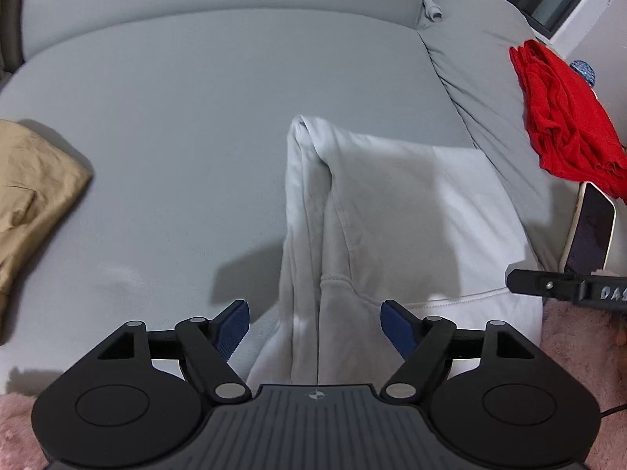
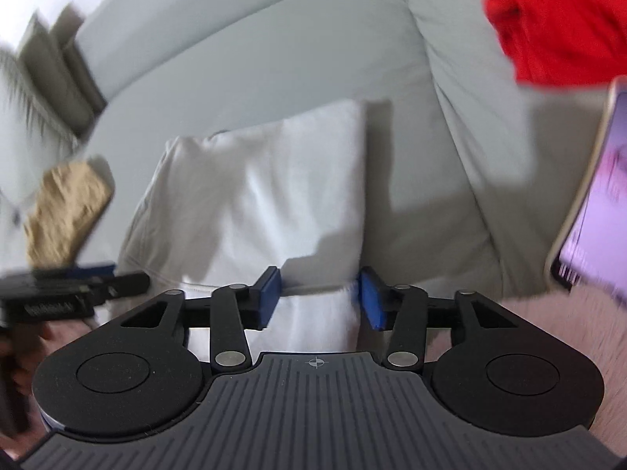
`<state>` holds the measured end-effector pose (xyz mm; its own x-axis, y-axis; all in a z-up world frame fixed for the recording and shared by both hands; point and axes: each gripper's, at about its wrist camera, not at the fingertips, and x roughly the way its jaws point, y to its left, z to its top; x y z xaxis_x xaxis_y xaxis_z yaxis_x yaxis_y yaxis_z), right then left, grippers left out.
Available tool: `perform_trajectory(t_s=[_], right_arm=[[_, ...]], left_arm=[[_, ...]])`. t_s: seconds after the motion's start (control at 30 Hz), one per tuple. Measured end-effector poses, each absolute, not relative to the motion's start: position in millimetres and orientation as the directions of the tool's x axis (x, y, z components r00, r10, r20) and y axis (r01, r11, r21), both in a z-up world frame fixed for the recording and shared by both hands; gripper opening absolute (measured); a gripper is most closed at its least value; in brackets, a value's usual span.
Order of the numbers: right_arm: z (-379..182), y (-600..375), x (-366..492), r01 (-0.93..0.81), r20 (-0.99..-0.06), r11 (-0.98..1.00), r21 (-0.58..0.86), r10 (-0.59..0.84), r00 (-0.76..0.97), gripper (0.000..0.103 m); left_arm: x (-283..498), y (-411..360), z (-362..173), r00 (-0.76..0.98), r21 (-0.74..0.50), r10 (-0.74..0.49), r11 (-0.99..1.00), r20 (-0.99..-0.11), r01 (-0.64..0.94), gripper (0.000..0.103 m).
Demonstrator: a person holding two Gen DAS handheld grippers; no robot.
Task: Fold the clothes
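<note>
A white sweatshirt (image 1: 392, 203) lies folded on the grey sofa seat (image 1: 176, 117), with a doubled-over fold along its left side. My left gripper (image 1: 315, 313) is open and wide above the garment's near edge, and neither blue pad touches the cloth. In the right wrist view the same sweatshirt (image 2: 266, 188) is seen from its right side. My right gripper (image 2: 320, 293) is open with the near right corner of the cloth between its pads. The right pad (image 2: 370, 297) is at the cloth's edge, and the left pad stands clear of it.
A tan garment (image 1: 35, 180) lies folded at the seat's left. A red garment (image 1: 564, 117) is heaped on the sofa's right arm (image 1: 482, 58), with a phone (image 1: 591, 231) propped below it. Pink fluffy fabric (image 1: 580, 352) borders the near edge. The other gripper's black tip (image 1: 548, 284) reaches in from the right.
</note>
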<state>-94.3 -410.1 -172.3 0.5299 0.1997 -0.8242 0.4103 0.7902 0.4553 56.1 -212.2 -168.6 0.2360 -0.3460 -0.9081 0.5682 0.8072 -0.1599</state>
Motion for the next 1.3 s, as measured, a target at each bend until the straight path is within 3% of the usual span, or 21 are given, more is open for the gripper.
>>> perform_trajectory(t_s=[0.13,0.23,0.3,0.33,0.4,0.67,0.8,1.1,1.3], right_arm=[[-178.9,-413.6,-95.1,0.404,-0.802,0.763,0.504,0.241,0.547,0.052],[-183.5,-410.6,-92.6,0.395,-0.793,0.759,0.518,0.253,0.554,0.053],[-182.4,-405.4,-89.2,0.386,-0.800,0.776,0.499,0.241,0.550,0.050],[-180.7,-402.0,-88.1,0.379,-0.806,0.790,0.482,0.230,0.545,0.043],[-174.0,-384.8,-83.5,0.335,-0.833,0.858,0.390,0.174,0.525,0.039],[-155.2,-331.8,-70.0,0.197,-0.862,0.976,0.094,-0.019,0.506,0.014],[-137.5,-313.1,-75.1,0.149,-0.829,0.989,-0.002,-0.085,0.552,0.012],[-88.4,-337.0,-79.4,0.176,-0.758,0.984,0.014,-0.104,0.644,0.012],[-54.9,-386.2,-66.9,0.223,-0.735,0.975,-0.007,-0.157,0.660,0.012]], left_arm=[[59.8,-211.3,-174.9,0.226,-0.184,-0.375,0.792,-0.899,0.582,0.082],[53.2,-214.9,-175.4,0.220,-0.183,-0.385,0.772,-0.896,0.609,0.078],[49.9,-219.1,-174.5,0.210,-0.186,-0.396,0.754,-0.894,0.630,0.069],[48.5,-219.6,-173.5,0.201,-0.193,-0.404,0.745,-0.892,0.639,0.062],[42.4,-222.1,-170.9,0.188,-0.193,-0.411,0.722,-0.892,0.664,0.057],[21.3,-235.7,-155.1,0.260,-0.100,-0.368,0.725,-0.893,0.682,0.012],[10.3,-238.4,-137.6,0.321,-0.054,-0.362,0.733,-0.875,0.678,0.010],[6.2,-267.1,-79.8,0.407,-0.031,-0.429,0.718,-0.807,0.695,0.010],[19.9,-325.9,-43.3,0.405,-0.026,-0.491,0.660,-0.771,0.751,0.010]])
